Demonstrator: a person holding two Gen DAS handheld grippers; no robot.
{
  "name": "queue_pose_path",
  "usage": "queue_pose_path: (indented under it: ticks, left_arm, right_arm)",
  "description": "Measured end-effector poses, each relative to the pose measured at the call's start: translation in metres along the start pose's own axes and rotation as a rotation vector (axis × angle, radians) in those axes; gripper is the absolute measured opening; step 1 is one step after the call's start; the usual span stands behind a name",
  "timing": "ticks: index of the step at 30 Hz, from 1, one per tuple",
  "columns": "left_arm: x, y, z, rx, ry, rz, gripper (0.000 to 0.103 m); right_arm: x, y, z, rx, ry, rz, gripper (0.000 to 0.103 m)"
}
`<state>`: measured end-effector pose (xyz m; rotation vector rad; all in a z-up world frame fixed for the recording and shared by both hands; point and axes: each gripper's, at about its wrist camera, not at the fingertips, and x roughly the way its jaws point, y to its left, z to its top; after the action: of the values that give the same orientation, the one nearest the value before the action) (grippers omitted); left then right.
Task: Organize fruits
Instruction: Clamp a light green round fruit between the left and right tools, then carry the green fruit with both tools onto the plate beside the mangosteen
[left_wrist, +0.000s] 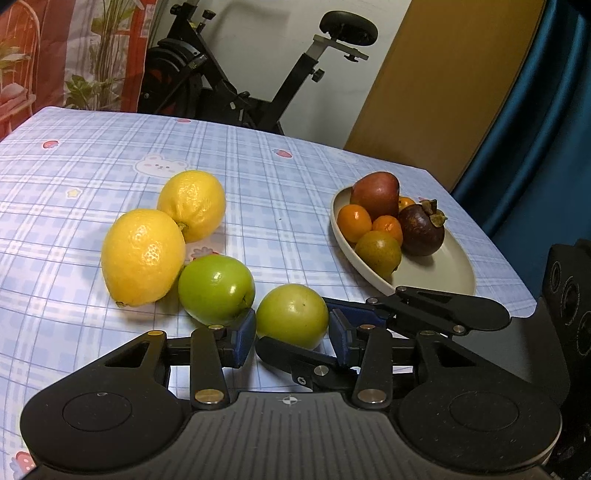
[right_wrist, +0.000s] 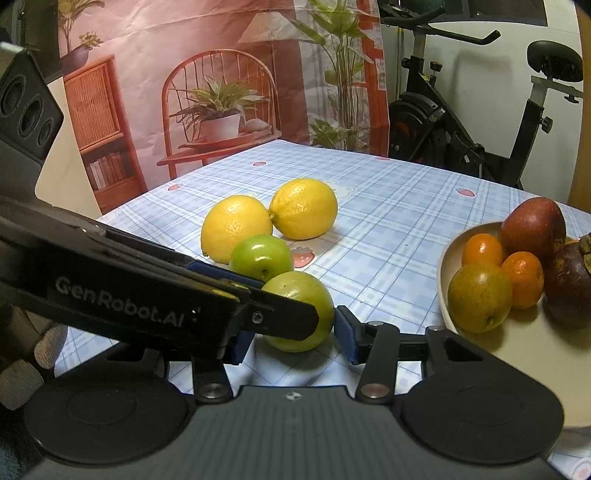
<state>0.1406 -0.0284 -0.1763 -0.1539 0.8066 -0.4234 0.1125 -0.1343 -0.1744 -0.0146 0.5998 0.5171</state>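
Left wrist view: left claw (left_wrist: 291, 334) brackets the nearer green fruit (left_wrist: 292, 315) on the bench (left_wrist: 110, 155), pads seemingly touching, probably to lift it toward the plate (left_wrist: 458, 273).

Right wrist view: right claw (right_wrist: 291, 338) flanks that fruit too; grip unclear.

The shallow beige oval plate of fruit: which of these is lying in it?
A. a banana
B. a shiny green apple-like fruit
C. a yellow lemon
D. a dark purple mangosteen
D: the dark purple mangosteen sits in the beige oval plate with small orange fruits, while both yellow lemons lie out on the checked blue tablecloth.
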Motion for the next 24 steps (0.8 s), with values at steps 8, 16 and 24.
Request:
queue_pose_path:
  ticks: [8,16,24]
  left_arm:
    - [0.0012,-0.0013,-0.0014,0.007,-0.005,0.001,0.047]
    - [0.0007,-0.0015,-0.0029,0.010,-0.009,0.001,0.047]
    - [0.0001,-0.0020,-0.0046,0.017,-0.014,-0.001,0.047]
  right_arm:
    - [0.0012,-0.0020,0.0009,0.005,0.006,-0.002,0.049]
    - [0.0016,-0.0017,0.0017,0.006,0.004,-0.001,0.049]
    - [0.0008,-0.0027,0.0002,0.018,-0.002,0.001,0.049]
